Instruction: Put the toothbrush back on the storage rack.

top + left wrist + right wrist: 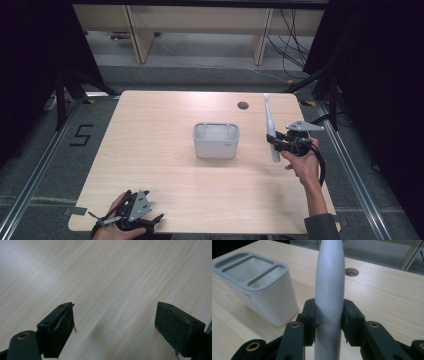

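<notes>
Now right hand-held gripper [329, 320] clamps the toothbrush [329, 285] — left hand-held gripper [115, 325] gapes, empty

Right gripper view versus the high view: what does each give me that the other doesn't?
Right gripper view alone: both jaws pressed against the white toothbrush handle, and faint lettering on the holder.

High view alone: the left gripper open near the table's front edge, the person's hands, the brush's full length, and the floor marking "5".

Both: holder, toothbrush, right gripper, and the round table hole.
</notes>
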`<state>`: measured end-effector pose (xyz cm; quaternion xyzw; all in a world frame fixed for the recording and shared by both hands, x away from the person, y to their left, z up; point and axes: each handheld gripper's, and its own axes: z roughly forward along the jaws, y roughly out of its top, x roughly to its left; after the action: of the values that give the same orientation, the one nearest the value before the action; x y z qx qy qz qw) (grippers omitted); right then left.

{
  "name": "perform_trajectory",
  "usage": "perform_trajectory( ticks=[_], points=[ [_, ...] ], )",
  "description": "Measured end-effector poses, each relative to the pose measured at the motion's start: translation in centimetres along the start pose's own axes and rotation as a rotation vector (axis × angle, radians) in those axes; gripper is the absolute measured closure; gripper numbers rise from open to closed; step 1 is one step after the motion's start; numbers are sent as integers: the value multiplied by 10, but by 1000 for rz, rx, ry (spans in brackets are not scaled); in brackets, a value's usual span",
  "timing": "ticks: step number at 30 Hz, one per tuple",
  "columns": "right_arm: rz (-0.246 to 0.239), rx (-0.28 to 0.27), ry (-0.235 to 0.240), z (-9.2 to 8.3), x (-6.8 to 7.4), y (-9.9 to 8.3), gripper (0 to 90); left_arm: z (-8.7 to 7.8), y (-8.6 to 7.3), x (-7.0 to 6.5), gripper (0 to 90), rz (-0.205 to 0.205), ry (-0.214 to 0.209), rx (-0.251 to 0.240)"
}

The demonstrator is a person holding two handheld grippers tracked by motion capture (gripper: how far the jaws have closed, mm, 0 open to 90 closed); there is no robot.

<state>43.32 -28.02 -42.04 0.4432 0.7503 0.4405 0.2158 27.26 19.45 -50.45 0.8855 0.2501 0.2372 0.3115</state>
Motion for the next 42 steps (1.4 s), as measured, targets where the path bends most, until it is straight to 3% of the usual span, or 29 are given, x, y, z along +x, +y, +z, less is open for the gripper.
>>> perform_trajectory(
  ticks=[2, 4, 8, 11, 15, 16, 18, 20, 24, 29, 30, 33, 37, 42],
  points=[
    [-38, -20, -11, 1, -1, 1, 667, 0, 0, 0, 154, 1, 0, 1],
    [11, -22, 16, 1, 2, 2, 667, 0, 0, 0, 155, -1, -1, 0],
    [-22, -69, 14, 2, 3, 6, 667, 1, 0, 0, 154, 4, 8, 4],
    [6, -66, 37, 1, 6, 8, 667, 1, 0, 0, 154, -1, 4, 1],
    [3, -102, 32, 1, 10, 14, 667, 1, 0, 0, 155, -1, 0, 2],
    [-29, -120, 26, 1, 9, 16, 667, 1, 0, 0, 154, 1, -9, 4],
    [1, -133, 41, -1, 14, 22, 667, 1, 0, 0, 155, 1, -9, 6],
    [-21, -148, 47, -1, 14, 24, 667, 1, 0, 0, 154, 1, -9, 5],
    [-15, -177, 67, -1, 21, 35, 667, 1, -1, 0, 155, -4, -6, -6],
    [-6, -186, 85, 3, 29, 43, 668, 1, -1, 0, 155, -3, -7, -7],
    [-39, -192, 87, 6, 31, 48, 668, 1, -1, 0, 154, -3, -7, -8],
    [-30, -196, 106, 9, 38, 55, 668, 1, -1, 0, 155, -2, -7, -7],
    [-56, -216, 102, 12, 43, 61, 668, 1, -1, 0, 155, -3, -8, -8],
    [-69, -220, 131, 20, 55, 75, 667, 1, -1, 0, 154, -11, -8, -8]
  ],
)
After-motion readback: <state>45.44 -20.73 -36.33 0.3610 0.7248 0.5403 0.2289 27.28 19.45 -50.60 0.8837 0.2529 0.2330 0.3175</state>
